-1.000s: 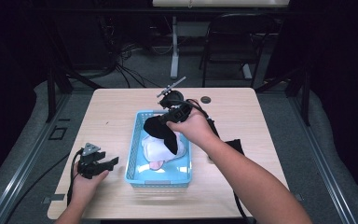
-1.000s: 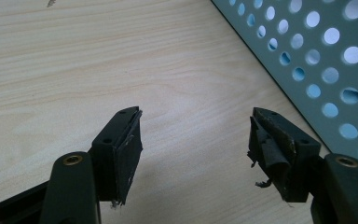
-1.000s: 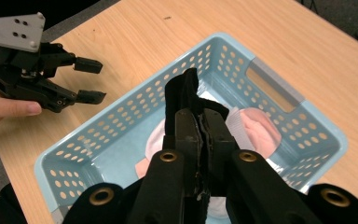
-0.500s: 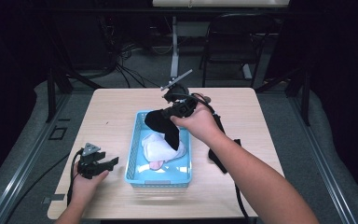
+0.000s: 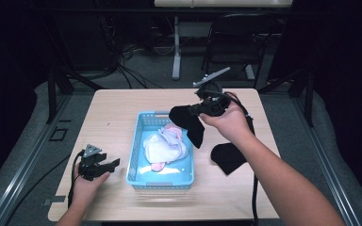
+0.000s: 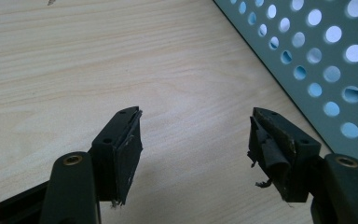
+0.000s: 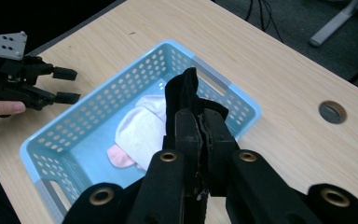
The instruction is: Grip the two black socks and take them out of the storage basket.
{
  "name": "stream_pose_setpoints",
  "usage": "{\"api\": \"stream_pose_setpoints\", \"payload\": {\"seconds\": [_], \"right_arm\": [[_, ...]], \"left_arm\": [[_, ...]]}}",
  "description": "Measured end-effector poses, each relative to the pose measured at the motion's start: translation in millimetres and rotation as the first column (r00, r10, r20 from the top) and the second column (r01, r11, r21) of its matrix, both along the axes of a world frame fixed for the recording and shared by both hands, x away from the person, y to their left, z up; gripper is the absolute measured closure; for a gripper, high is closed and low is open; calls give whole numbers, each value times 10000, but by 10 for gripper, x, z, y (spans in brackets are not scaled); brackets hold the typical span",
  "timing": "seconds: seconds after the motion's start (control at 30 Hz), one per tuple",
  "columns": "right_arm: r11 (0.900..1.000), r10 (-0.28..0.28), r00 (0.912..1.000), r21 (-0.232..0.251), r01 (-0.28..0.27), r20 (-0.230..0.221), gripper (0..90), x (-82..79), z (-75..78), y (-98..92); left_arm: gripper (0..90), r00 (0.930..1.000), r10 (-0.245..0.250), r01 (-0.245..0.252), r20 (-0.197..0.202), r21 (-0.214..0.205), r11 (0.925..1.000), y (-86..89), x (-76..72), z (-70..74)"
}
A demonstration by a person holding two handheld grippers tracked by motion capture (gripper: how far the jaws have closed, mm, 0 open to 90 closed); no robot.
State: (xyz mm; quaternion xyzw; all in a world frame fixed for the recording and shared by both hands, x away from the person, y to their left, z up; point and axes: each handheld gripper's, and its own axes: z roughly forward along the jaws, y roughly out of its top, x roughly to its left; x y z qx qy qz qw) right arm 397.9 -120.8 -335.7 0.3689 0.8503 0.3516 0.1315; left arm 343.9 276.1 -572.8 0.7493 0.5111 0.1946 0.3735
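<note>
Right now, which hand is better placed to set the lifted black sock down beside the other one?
Right: the right gripper is shut on the black sock, beside the second sock. The left gripper is across the basket.

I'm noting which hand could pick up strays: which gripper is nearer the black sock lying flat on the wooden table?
Right. The right gripper, shut on another black sock, hangs just above and beyond the flat black sock. The left gripper rests open on the far side of the light blue perforated plastic basket.

Bare surface (image 5: 118, 117) is lying open left of the blue basket (image 5: 136, 150); a black sock (image 5: 228, 157) is blocking its right side.
</note>
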Motion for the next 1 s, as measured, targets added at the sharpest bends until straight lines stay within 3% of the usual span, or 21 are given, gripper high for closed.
{"api": "stream_pose_setpoints", "payload": {"seconds": [0.27, 0.67, 1.0], "right_arm": [[9988, -498, 9987, -8, 498, -121, 865, -73, -105, -368], [9940, -1085, 9907, -200, 1072, -821, 865, -27, -623, -582], [9839, -1730, 9766, -687, 1653, -1280, 862, 54, -1006, -815]], "left_arm": [[346, 9999, 95, -95, -55, 20, 10000, 19, 8, -19], [346, 9999, 123, -123, -21, 70, 9999, 21, -3, -8], [346, 9999, 144, -144, -5, 74, 9999, 23, -10, -4]]}}
